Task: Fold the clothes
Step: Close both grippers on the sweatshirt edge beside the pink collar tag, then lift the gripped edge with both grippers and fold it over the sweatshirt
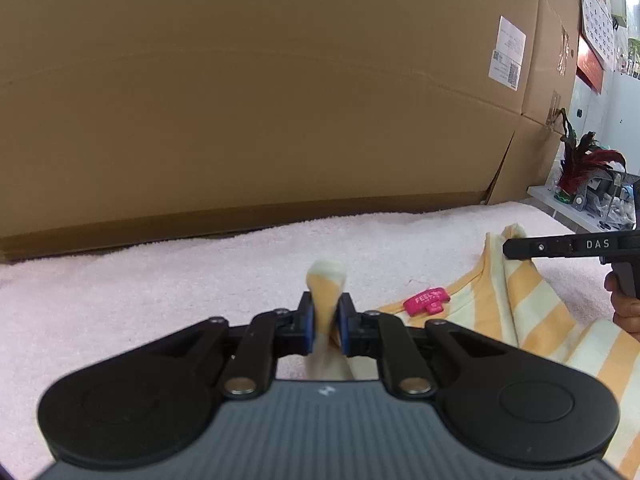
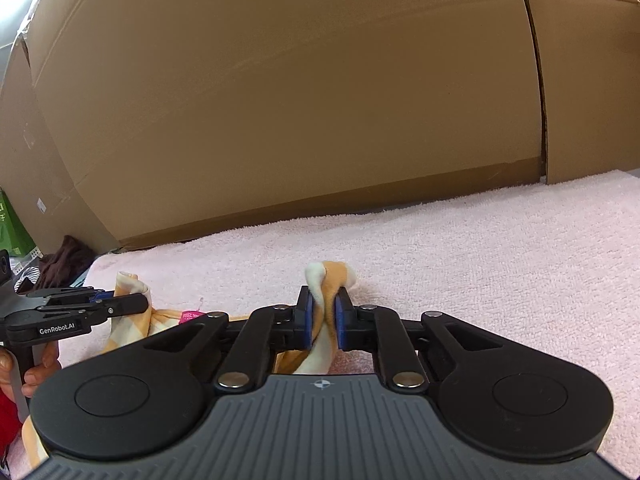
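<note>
Two handheld grippers pinch a yellow-and-white striped shirt (image 1: 532, 320) spread on a pink towel (image 2: 480, 248). The left gripper (image 1: 326, 320) has its blue pads clamped on a bunched shoulder of the garment; the right gripper (image 2: 323, 318) grips the opposite shoulder the same way. A pink neck label (image 1: 426, 302) lies between them. Large cardboard boxes (image 1: 260, 100) stand along the towel's far edge.

Pretty even, soft indoor light, no harsh shadows. Heavy fisheye bend at the edges, dark vignette in the corners. Bright blown-out patch top right of the left view; cloth between the jaws looks slightly blurry.
</note>
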